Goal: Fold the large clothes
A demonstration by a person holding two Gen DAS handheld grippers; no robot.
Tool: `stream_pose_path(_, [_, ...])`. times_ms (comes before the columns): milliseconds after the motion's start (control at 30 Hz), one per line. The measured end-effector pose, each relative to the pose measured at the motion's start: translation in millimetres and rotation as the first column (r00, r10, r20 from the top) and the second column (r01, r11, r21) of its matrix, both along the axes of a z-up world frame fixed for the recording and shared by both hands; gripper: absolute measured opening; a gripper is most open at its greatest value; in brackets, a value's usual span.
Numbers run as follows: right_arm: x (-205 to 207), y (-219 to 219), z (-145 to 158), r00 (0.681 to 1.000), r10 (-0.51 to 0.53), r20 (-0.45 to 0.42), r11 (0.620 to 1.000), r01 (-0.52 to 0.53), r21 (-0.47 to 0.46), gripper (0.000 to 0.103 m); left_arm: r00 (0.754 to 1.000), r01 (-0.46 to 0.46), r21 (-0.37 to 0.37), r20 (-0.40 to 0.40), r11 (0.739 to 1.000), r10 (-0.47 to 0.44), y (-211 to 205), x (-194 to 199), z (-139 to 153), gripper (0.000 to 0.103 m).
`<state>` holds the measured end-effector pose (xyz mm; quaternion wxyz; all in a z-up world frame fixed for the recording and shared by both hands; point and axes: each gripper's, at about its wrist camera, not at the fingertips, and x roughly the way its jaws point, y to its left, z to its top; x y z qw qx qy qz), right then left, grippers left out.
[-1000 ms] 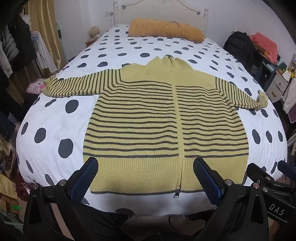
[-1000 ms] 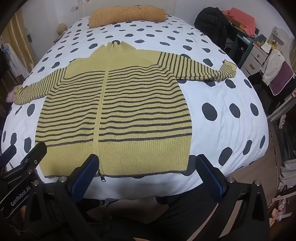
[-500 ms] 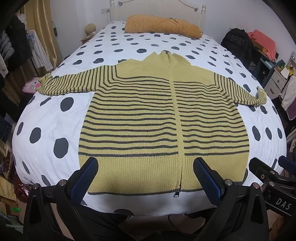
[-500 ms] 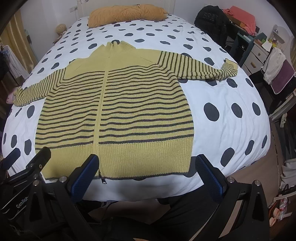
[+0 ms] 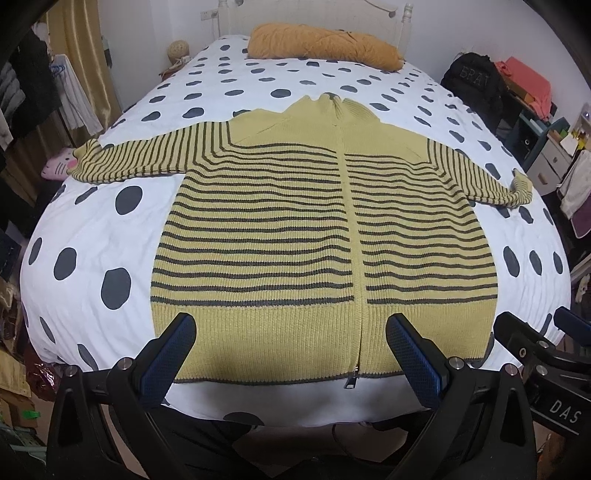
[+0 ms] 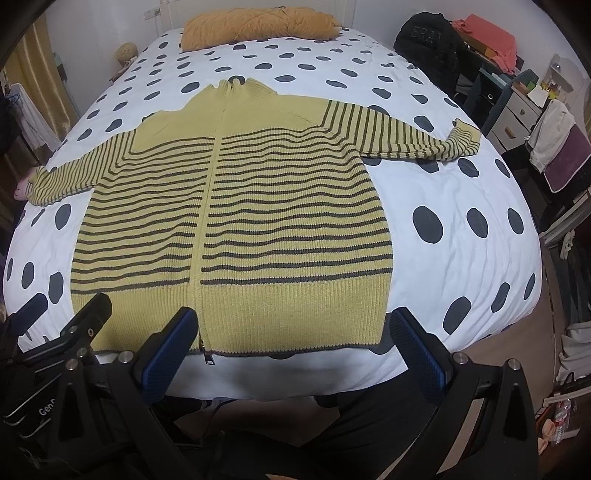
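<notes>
Over the last second both grippers have eased forward toward the foot of the bed [image 5: 92,236], so the yellow striped cardigan [image 5: 258,236] fills more of each view than it did. It lies flat, zipped, front up, with both sleeves spread. That reads to me as an approach: no fold has begun, and nothing is gripped.

From the left: the left sleeve [image 5: 136,162] runs out almost to the bed's left edge, its cuff near a pink cat plush [image 5: 57,168], with hanging clothes crowding the wall beyond. The left gripper [image 5: 291,328] hangs released, its jaws wide apart above the ribbed hem [image 5: 266,339], empty. The zip pull [image 5: 351,382] sits at the bottom edge, close to where the mattress falls away.

The right gripper [image 6: 291,326] is likewise spread and empty over the hem's right half. The right sleeve [image 6: 399,133] reaches toward the far side, with bare polka-dot cover below it, good room for folding inward. An orange pillow [image 6: 258,22] lies well clear of the collar.
</notes>
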<state>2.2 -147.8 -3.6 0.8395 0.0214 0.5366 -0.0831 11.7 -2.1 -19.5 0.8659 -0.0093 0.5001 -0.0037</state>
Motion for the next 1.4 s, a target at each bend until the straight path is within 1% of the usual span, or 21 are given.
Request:
stream_pose_path(67, [-1,0,0,1.0,0.001,0.001,1.0,-0.001,0.001,0.103,1.0,0.005,0.009,-0.002,1.0,-0.005,-1,0,-1,0.103])
stream_pose_path(400, [-1,-2,-3,1.0,0.001,-0.002,1.0,-0.001,0.015,0.103,1.0,0.006,-0.001,-0.008,1.0,-0.006,-2,0,-4,0.103])
stream_pose_path(967, [9,-25,-7,1.0,0.005,-0.012,0.999,-0.004,0.049,0.103,1.0,-0.004,-0.008,-0.007,1.0,0.004,-19,9,-6,0.103])
stream_pose_path(1400, [15,-27,-9,1.0,0.014,-0.017,0.999,-0.013,0.048,0.103,1.0,-0.011,0.003,-0.002,1.0,0.011,-20,13,-4,0.103])
